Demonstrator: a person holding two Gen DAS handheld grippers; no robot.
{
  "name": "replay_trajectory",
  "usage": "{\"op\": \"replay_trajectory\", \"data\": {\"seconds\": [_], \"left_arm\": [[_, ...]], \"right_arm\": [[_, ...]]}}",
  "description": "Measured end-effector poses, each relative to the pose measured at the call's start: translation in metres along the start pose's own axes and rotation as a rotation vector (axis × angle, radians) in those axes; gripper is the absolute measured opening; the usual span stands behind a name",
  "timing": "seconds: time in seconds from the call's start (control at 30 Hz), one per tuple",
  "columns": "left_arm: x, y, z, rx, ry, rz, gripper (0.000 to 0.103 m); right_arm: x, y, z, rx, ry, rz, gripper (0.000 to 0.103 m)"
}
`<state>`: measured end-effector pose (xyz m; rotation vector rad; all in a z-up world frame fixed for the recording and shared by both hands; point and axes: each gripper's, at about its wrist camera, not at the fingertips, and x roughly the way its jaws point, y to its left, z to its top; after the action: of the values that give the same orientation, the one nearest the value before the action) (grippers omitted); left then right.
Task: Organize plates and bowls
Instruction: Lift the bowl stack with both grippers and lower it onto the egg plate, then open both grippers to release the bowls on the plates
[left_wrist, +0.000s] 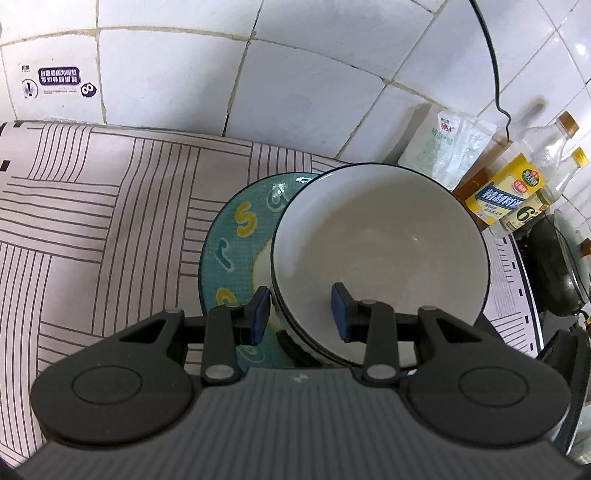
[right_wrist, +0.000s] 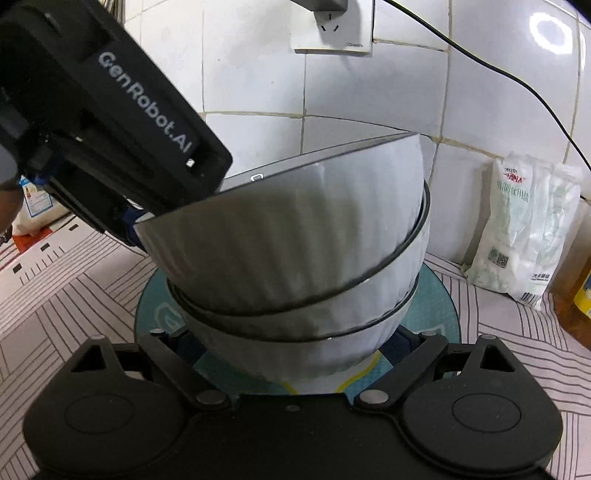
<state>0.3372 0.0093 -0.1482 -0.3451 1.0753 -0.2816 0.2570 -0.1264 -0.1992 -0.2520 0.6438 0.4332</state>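
Note:
Three white ribbed bowls with dark rims are nested on a teal plate with yellow letters (left_wrist: 236, 240). The top bowl (left_wrist: 380, 247) tilts in the stack; in the right wrist view the top bowl (right_wrist: 295, 229) leans up to the right over the lower bowls (right_wrist: 295, 332) and the plate (right_wrist: 439, 306). My left gripper (left_wrist: 301, 314) is open, its jaws straddling the top bowl's near rim, one blue pad (left_wrist: 260, 314) outside and one inside. It shows from the side in the right wrist view (right_wrist: 122, 122). My right gripper (right_wrist: 295, 347) is open around the bottom bowl's base.
The counter has a striped cover (left_wrist: 92, 206). A white packet (left_wrist: 443, 147), oil and sauce bottles (left_wrist: 506, 188) and a dark wok (left_wrist: 557, 266) stand at the right by the tiled wall. A wall socket (right_wrist: 332, 29) and a black cable (right_wrist: 517, 81) are above.

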Motion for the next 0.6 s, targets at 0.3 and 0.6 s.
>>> {"op": "replay_trajectory", "data": {"seconds": [0.3,0.6], "left_arm": [[0.0,0.003,0.006,-0.042,0.04,-0.01,0.031],[-0.023,-0.013,0.0,-0.086,-0.028,0.044,0.035]], "right_arm": [[-0.001,0.002,0.004,0.009,0.077,0.001,0.096],[-0.057,0.01,0.003,-0.005,0.043,-0.029,0.103]]}}
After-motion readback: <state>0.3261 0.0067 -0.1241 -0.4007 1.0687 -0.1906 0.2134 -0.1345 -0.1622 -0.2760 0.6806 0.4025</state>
